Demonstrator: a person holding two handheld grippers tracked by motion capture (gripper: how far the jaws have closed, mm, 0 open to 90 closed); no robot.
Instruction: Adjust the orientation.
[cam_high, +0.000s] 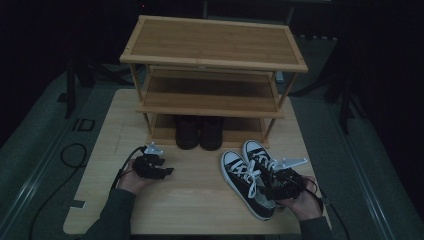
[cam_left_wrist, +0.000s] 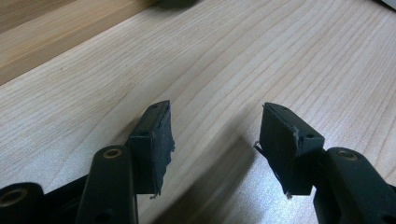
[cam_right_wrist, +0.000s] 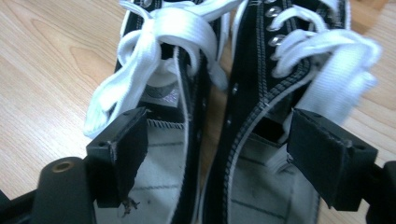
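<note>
Right gripper view: open right tongs (cam_right_wrist: 217, 154) straddle sneakers' (cam_right_wrist: 219, 93) inner edges (left tongs (cam_left_wrist: 215, 140) open over table (cam_left_wrist: 243, 60))

Sneakers (cam_high: 250, 180) lie side by side on the table (cam_high: 200, 200), right, before the rack (cam_high: 212, 75).

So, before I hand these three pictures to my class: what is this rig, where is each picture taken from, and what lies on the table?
A person sits at a wooden table, holding a hand-held two-jaw gripper in each hand. The high view looks down from above. The other two pictures come from cameras riding on the grippers.

The left gripper is open over bare wood and holds nothing. The right gripper is open, with one jaw inside each of two black sneakers, not clamped. Behind stands a wooden shoe rack with dark shoes on its bottom shelf.
</note>
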